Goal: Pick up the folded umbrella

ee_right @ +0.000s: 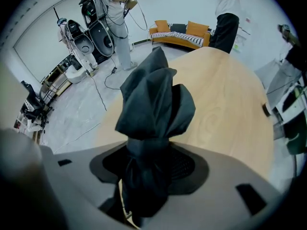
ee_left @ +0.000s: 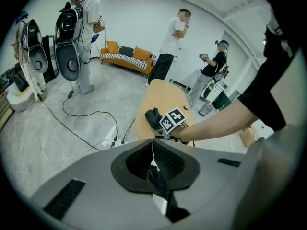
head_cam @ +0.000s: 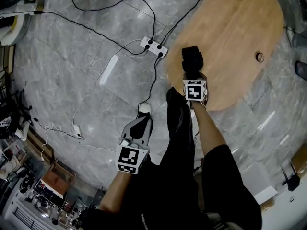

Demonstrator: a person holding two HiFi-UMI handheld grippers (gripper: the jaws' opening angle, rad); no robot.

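1. Grey marble floor [head_cam: 96, 32] all round, a power strip [head_cam: 154, 46] lying on it, and the oval wooden surface [head_cam: 240, 32] up at the right.
2. Now the umbrella [head_cam: 192, 59]: a dark folded bundle at the surface's near-left edge. The right gripper [ee_right: 151, 157] is on it from above, jaws fairly wide but clasped on the fabric, pads against both sides of the bundle's narrow waist.
3. Over on the other side, the left gripper [ee_left: 153, 151] hangs above the floor, jaws pressed together on nothing.
4. This looks like the grasp step: hold taken, lift not clearly begun. Whether the umbrella's far end rests on the surface, I can't tell.
5. The next move, I'd say, calls for a firm squeeze, since loose cloth can slip, then a straight rise clear of the wood.
6. The umbrella's long axis runs in line with the right jaws, far end pointing away from the person, out over the wood.
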